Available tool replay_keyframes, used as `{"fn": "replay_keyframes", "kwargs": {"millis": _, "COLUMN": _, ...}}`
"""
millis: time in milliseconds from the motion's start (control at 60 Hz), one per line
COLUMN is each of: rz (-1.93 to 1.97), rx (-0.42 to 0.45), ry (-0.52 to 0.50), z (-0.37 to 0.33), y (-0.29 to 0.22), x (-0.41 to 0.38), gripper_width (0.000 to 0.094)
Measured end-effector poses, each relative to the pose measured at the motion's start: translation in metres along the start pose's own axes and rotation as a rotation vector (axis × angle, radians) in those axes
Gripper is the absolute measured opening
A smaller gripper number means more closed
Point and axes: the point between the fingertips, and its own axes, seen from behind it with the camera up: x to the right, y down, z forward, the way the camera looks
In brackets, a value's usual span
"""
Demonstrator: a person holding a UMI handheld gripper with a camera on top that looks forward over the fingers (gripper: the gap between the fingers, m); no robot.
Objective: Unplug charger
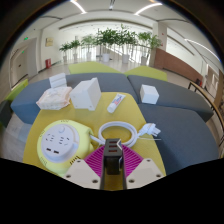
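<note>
Gripper view looks along the tongs [111,160], whose magenta pads [95,162] sit close together around a dark charger plug [112,153]; whether both press on it I cannot tell. Left of the tongs lies a round yellow-green power strip [59,141] on the yellow surface [170,140]. Just ahead of them coils a white cable [118,130] ending in a white plug [148,130]. Beyond stands a white box [85,94].

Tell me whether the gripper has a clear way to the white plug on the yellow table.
Probably yes: the white plug lies just beyond the gripper, slightly right, with only the coiled cable beside it.
</note>
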Motion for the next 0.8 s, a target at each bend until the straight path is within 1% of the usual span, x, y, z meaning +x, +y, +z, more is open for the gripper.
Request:
{"fn": "replay_keyframes", "kwargs": {"millis": 33, "rz": 0.000, "rx": -0.008, "ry": -0.007, "z": 0.000, "y": 0.001, "x": -0.001, "gripper_width": 0.0310}}
{"fn": "replay_keyframes", "kwargs": {"millis": 50, "rz": 0.001, "rx": -0.012, "ry": -0.008, "z": 0.000, "y": 0.001, "x": -0.001, "gripper_width": 0.0393}}
{"fn": "replay_keyframes", "kwargs": {"millis": 100, "rz": 0.000, "rx": -0.029, "ry": 0.005, "z": -0.002, "y": 0.004, "x": 0.004, "gripper_width": 0.0523}}
{"fn": "replay_keyframes", "kwargs": {"millis": 183, "rz": 0.011, "rx": -0.042, "ry": -0.005, "z": -0.009, "y": 0.004, "x": 0.005, "gripper_width": 0.0714}}
{"fn": "replay_keyframes", "kwargs": {"millis": 267, "rz": 0.054, "rx": -0.067, "ry": -0.018, "z": -0.021, "y": 0.009, "x": 0.007, "gripper_width": 0.0836}}
{"fn": "replay_keyframes", "kwargs": {"millis": 367, "rz": 0.049, "rx": -0.061, "ry": -0.031, "z": -0.051, "y": 0.006, "x": 0.007, "gripper_width": 0.0854}}
{"fn": "replay_keyframes", "kwargs": {"millis": 533, "rz": 0.016, "rx": 0.003, "ry": -0.044, "z": -0.130, "y": -0.001, "x": 0.000, "gripper_width": 0.0851}}
{"fn": "replay_keyframes", "kwargs": {"millis": 667, "rz": 0.020, "rx": 0.050, "ry": -0.062, "z": -0.197, "y": 0.006, "x": -0.012, "gripper_width": 0.0849}}
{"fn": "replay_keyframes", "kwargs": {"millis": 800, "rz": 0.036, "rx": 0.105, "ry": -0.084, "z": -0.243, "y": 0.014, "x": -0.025, "gripper_width": 0.0846}}
